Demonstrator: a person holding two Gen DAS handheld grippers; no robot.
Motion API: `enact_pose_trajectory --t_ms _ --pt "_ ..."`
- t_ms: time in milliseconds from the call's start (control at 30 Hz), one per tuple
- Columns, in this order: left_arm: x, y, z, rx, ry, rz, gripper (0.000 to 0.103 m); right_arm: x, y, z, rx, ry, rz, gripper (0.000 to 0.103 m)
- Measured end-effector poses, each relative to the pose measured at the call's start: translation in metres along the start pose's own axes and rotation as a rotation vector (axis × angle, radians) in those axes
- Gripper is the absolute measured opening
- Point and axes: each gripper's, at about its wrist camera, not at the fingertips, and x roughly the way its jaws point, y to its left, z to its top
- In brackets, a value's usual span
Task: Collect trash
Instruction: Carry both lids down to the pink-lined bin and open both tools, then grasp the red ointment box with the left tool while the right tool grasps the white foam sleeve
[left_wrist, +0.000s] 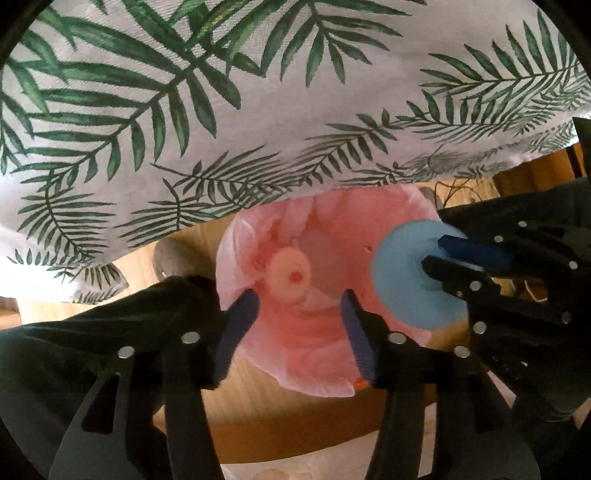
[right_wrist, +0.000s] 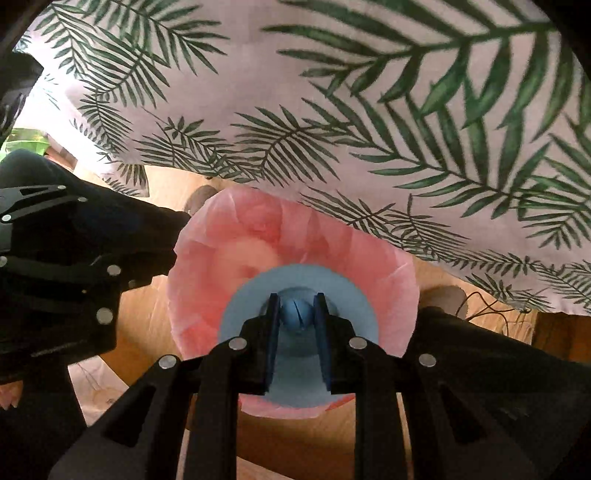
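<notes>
A round blue paper cup (right_wrist: 299, 325), smooth-walled, was held pinched at its rim by the right gripper (right_wrist: 297, 314), above the bin lined with a crinkled pink bag (left_wrist: 317, 332); a pale cup (left_wrist: 290, 275) was seen lying inside; the left gripper (left_wrist: 299, 317) was found spread wide, holding nothing; a leaf-printed cloth (left_wrist: 258, 129) hung beside.

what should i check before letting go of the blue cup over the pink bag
1. Right gripper shut on the blue cup: ok.
2. Blue cup over the pink bag opening, judged from the right wrist view: ok.
3. Bag mouth spread open: ok.
4. Left gripper open, holding nothing: ok.
5. Left gripper clear of the cup's drop path: cannot tell.
6. Room left in the bag beside the pale cup already inside: ok.
</notes>
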Motion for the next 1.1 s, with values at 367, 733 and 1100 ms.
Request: enact_pose_trajectory --t_ms 367,733,1100 --pt "-0.018 0.021 0.008 -0.073 -0.048 0.091 0.086 -0.021 -0.013 0.009 0.027 -0.062 -0.060 0.093" --pt "-0.132 0.011 -0.005 -0.045 -0.257 0.096 0.088 -0.141 -0.013 -0.014 0.049 -0.226 -0.163 0.098" --pt "-0.347 -0.004 0.017 0.006 -0.749 0.136 0.097 -0.359 -0.009 0.010 0.029 -0.724 -0.287 0.098"
